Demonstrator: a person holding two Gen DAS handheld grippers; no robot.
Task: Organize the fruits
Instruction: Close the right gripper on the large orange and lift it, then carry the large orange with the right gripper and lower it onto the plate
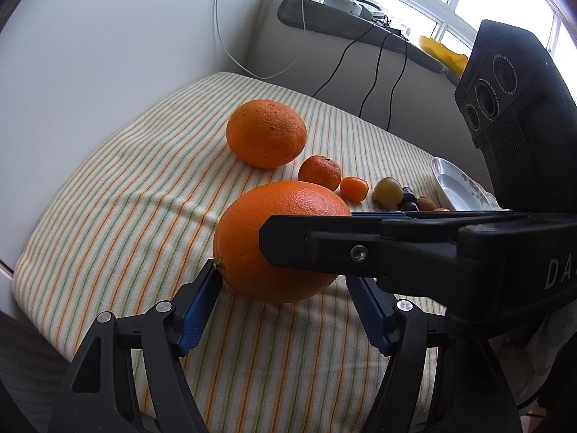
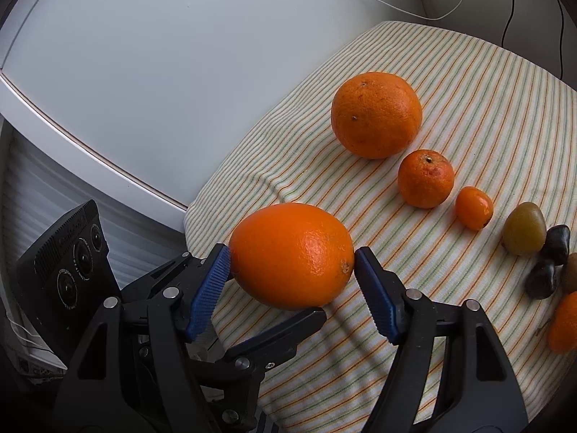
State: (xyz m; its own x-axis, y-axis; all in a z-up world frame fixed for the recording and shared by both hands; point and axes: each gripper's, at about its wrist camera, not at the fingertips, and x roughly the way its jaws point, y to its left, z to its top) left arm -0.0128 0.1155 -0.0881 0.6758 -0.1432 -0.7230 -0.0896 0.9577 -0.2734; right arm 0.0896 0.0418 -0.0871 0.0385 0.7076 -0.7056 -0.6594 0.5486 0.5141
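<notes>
Left wrist view: large orange [image 1: 259,238] sits between left tongs [image 1: 285,303], pads wide, left pad touching its stem end; grip uncertain.

Right wrist view: right tongs [image 2: 292,270] straddle the orange [image 2: 292,254] along its long axis, left pad touching, right just beside. Row of fruit [image 2: 425,178] lies far right on desk [image 2: 487,108].

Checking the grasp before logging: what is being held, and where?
The right gripper pinches the large orange at its two long ends. The left gripper brackets it too; its grip cannot be told.
</notes>
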